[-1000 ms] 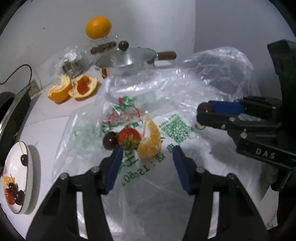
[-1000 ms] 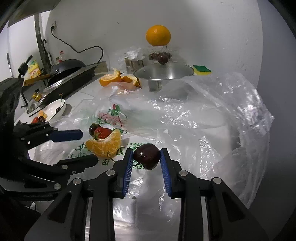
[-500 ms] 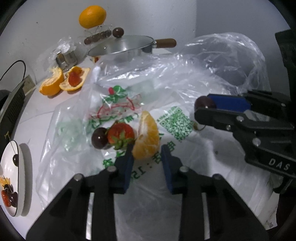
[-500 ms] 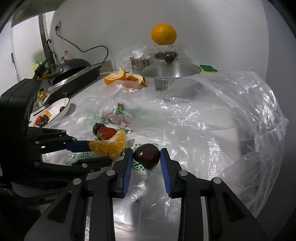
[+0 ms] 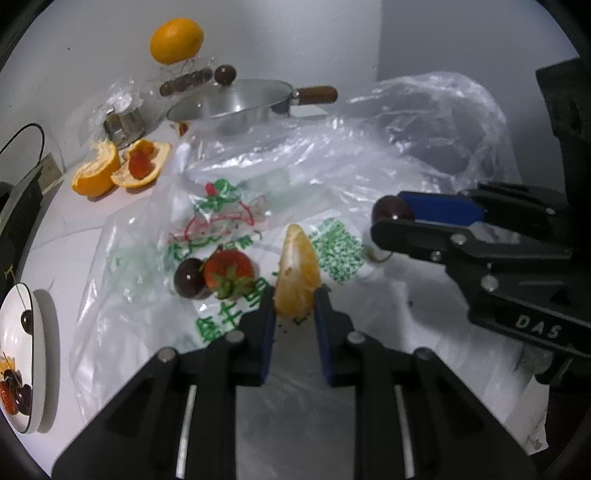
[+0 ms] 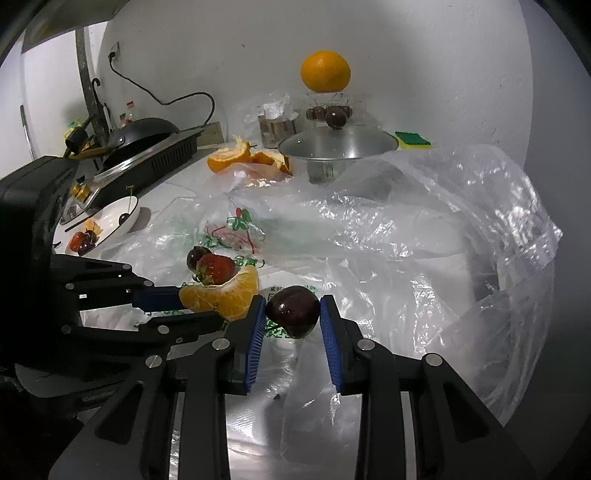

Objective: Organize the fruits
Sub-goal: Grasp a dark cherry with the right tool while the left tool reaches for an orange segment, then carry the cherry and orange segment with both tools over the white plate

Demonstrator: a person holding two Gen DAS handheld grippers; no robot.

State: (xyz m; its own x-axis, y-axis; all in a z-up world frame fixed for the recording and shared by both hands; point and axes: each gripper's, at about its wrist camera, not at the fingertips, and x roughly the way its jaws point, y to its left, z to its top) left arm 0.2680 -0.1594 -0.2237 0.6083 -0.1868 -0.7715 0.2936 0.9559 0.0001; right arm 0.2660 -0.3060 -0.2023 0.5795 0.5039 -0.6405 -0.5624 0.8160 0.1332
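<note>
My left gripper (image 5: 293, 301) is shut on the near end of an orange segment (image 5: 298, 272) that lies on a clear plastic bag (image 5: 332, 177). A strawberry (image 5: 228, 269) and a dark cherry (image 5: 189, 280) lie just left of it. My right gripper (image 6: 292, 312) is shut on a dark cherry (image 6: 292, 309) and holds it above the bag, right of the segment (image 6: 221, 297). The right gripper also shows in the left wrist view (image 5: 391, 218). A white bowl (image 5: 35, 354) with cherries and a strawberry stands at the left; it also shows in the right wrist view (image 6: 110, 212).
A lidded steel pot (image 5: 236, 99) with a wooden handle stands at the back. Orange peel halves (image 5: 118, 168) lie left of it. A whole orange (image 5: 176, 36) sits on a stand by the wall. A black cooktop (image 6: 147, 151) with a pan is at far left.
My left gripper moved forward and closed from wide open onto the orange segment. My right gripper kept holding its cherry, almost still.
</note>
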